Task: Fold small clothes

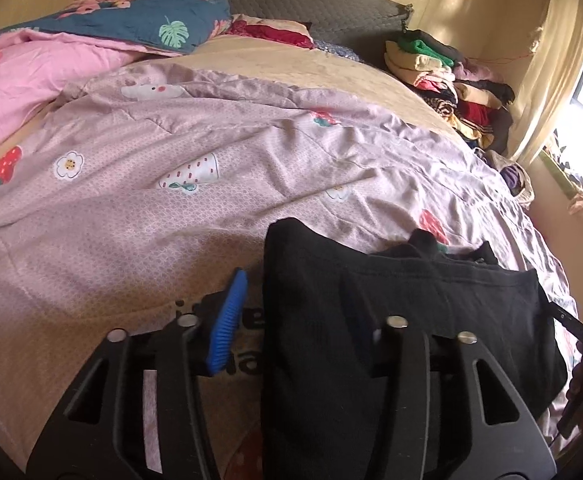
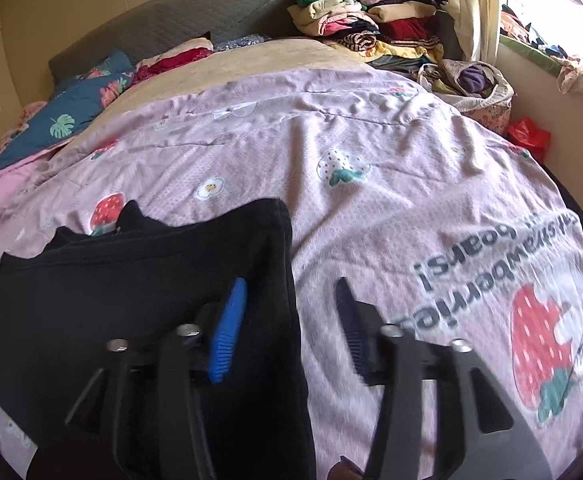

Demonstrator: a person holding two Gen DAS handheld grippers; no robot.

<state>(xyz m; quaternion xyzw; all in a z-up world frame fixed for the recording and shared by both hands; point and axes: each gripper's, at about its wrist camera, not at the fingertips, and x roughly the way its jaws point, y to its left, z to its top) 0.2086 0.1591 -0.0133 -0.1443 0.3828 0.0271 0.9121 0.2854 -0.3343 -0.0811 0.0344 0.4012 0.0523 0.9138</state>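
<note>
A black garment point(image 1: 411, 300) lies folded on the pink strawberry-print sheet point(image 1: 171, 220) at the near side of the bed. My left gripper point(image 1: 299, 304) straddles the garment's left edge with its jaws apart. Its blue pad point(image 1: 227, 320) stands off the cloth over the sheet, and the other finger is lost against the black fabric. In the right wrist view the black garment point(image 2: 131, 280) fills the lower left. My right gripper point(image 2: 291, 284) is open across the garment's right edge, with the blue pad point(image 2: 227, 332) above the cloth and the dark pad point(image 2: 351, 328) above the sheet point(image 2: 371, 140).
A tall stack of folded clothes point(image 1: 443, 76) point(image 2: 371, 20) sits at the far right of the bed by the headboard. A blue leaf-print quilt point(image 1: 151, 20) and pink bedding point(image 1: 19, 76) lie at the far left. A bag of clothes point(image 2: 475, 80) and a red bag point(image 2: 529, 136) sit under the window.
</note>
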